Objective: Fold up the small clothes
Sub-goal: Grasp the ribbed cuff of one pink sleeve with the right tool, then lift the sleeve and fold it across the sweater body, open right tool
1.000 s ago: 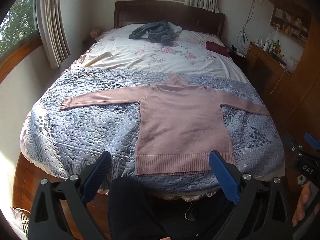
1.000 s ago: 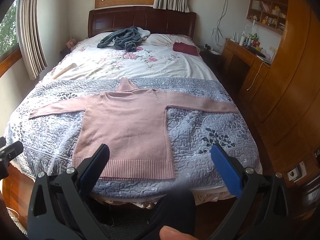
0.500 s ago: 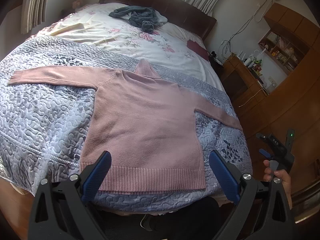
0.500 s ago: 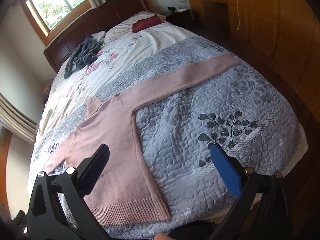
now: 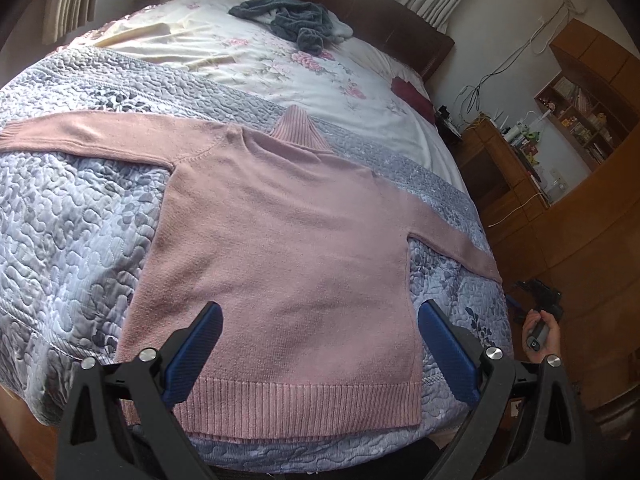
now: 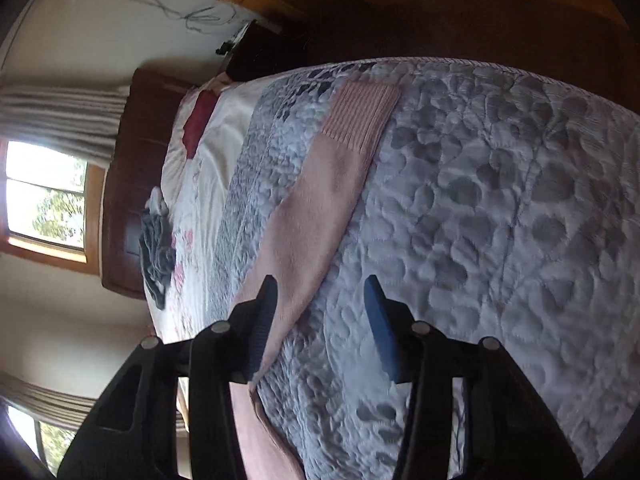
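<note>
A pink turtleneck sweater (image 5: 280,248) lies flat on the grey quilt (image 5: 72,232), both sleeves spread out and its ribbed hem toward me. My left gripper (image 5: 320,320) hangs open over the lower body of the sweater, touching nothing. In the right wrist view the picture is rolled sideways. There the sweater's right sleeve (image 6: 316,204) runs up to its ribbed cuff (image 6: 362,110). My right gripper (image 6: 322,292) is open, narrower than the left, low over the sleeve's near edge. A hand (image 5: 540,334) holding the right gripper shows at the bed's right side.
A dark grey garment (image 5: 296,24) and a dark red item (image 5: 412,94) lie at the head of the bed on the floral sheet. A wooden desk and shelves (image 5: 560,128) stand to the right. Wooden floor (image 6: 460,16) borders the bed.
My left gripper has come closer over the sweater's body. My right gripper has swung to the bed's right side, rolled sideways, dropped close to the right sleeve, and its fingers have narrowed.
</note>
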